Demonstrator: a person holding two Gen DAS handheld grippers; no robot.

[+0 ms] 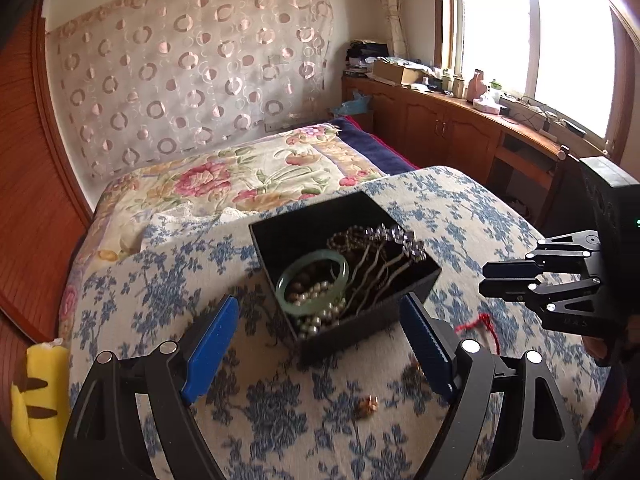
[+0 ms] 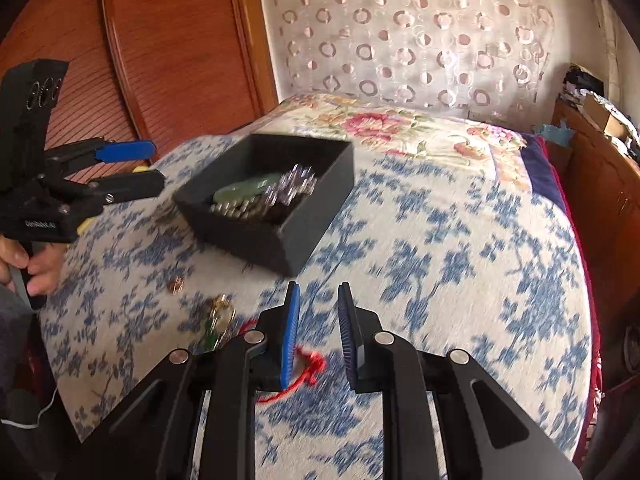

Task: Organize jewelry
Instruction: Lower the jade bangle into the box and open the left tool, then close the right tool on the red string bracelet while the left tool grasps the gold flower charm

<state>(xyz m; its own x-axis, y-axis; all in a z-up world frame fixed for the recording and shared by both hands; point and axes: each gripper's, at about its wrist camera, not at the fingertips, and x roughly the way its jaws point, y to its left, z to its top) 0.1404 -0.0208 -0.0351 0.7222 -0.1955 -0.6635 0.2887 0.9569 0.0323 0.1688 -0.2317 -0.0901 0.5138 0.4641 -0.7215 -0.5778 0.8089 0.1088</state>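
- The black box (image 1: 344, 272) sits on the blue-flowered bedspread (image 1: 460, 208) and already holds a green bangle (image 1: 312, 282), a string of pearls (image 1: 320, 312) and other beaded pieces.
- Loose pieces lie on the cloth outside the box: a red cord (image 2: 308, 368), a gold ring with a green charm (image 2: 220, 320), and a small gold bead (image 2: 175, 284).
- The right gripper (image 2: 318, 332) hangs low over the red cord, its jaws apart by a narrow gap and holding nothing; the cord lies just below and to the left of its left finger, partly hidden behind it.
- The cord looks loosely looped, running from under that finger down toward the camera, so its long axis is hard to call.
- The left gripper (image 1: 320, 344) has its jaws wide apart and empty, pointing at the near side of the box; the bead lies on the cloth between its fingers, nearer the camera.
- My judgement: the right gripper is the nearer one for the cord, needing a small shift to its left, and the box then lies ahead and to the left.
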